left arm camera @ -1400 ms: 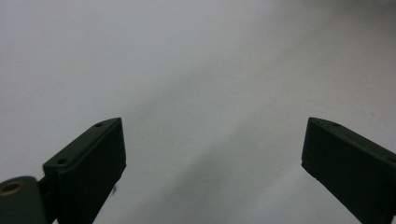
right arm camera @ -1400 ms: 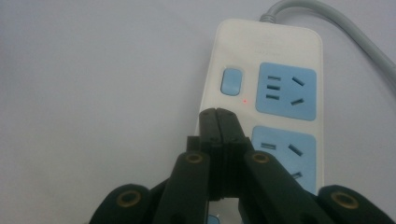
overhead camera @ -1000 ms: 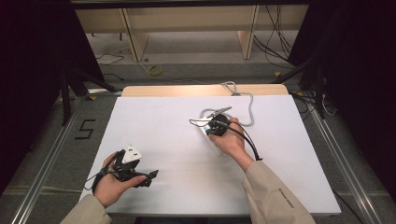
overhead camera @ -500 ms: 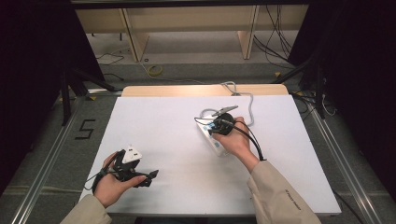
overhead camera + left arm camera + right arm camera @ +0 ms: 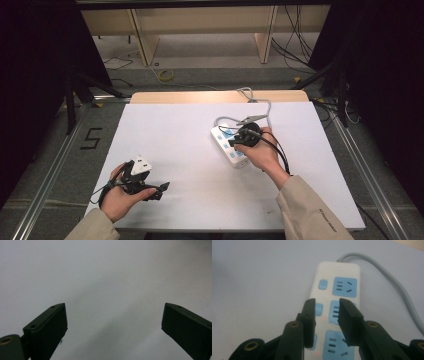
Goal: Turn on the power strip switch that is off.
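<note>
High view | R tool (image 5: 239, 134) over power strip (image 5: 226, 150), mid-table (image 5: 190, 200)

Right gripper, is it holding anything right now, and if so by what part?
Nothing is held. The right gripper hovers over the white power strip with blue sockets, its jaws narrowly apart with no part of the strip between them.
</note>
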{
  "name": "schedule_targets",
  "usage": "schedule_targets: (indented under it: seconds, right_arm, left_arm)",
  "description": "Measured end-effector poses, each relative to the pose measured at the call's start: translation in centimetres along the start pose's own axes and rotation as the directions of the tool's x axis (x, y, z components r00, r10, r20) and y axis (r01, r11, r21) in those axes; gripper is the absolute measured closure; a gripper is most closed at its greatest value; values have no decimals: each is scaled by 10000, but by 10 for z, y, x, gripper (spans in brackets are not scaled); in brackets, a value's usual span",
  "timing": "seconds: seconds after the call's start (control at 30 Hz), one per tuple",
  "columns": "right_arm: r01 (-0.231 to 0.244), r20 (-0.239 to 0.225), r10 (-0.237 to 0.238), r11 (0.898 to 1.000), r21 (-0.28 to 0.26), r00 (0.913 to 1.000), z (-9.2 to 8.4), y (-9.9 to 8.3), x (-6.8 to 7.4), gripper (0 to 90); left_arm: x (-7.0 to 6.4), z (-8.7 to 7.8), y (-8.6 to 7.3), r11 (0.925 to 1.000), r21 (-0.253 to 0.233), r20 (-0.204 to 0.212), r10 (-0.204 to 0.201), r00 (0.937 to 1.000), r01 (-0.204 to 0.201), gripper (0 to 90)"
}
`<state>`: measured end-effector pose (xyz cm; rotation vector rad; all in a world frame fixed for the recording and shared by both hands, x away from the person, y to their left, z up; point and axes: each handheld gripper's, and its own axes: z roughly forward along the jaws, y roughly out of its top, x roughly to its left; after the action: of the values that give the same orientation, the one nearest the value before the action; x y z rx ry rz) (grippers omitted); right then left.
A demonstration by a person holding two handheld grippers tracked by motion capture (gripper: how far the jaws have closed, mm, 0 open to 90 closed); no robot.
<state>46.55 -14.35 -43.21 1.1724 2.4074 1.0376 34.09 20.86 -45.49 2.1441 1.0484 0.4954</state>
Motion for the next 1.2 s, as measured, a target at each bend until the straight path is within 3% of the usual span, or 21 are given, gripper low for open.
schedule_targets:
  seconds: [0.3, 0.83, 1.2]
  right_arm:
    - [-114, 8, 114, 9995, -305, 9999, -21, -13, -7, 626]
    - [173, 74, -168, 9974, -706, 9998, -50, -40, -14, 500]
    - [13, 112, -1, 9944, -1060, 9999, -68, -63, -19, 429]
  left_arm:
    - [0, 0, 0, 10000, 5, -22, -10, 10000, 10, 61]
    - [0, 0, 0, 10000, 26, -29, -21, 10000, 21, 61]
    - [1, 0, 0, 10000, 16, -57, -49, 10000, 49, 61]
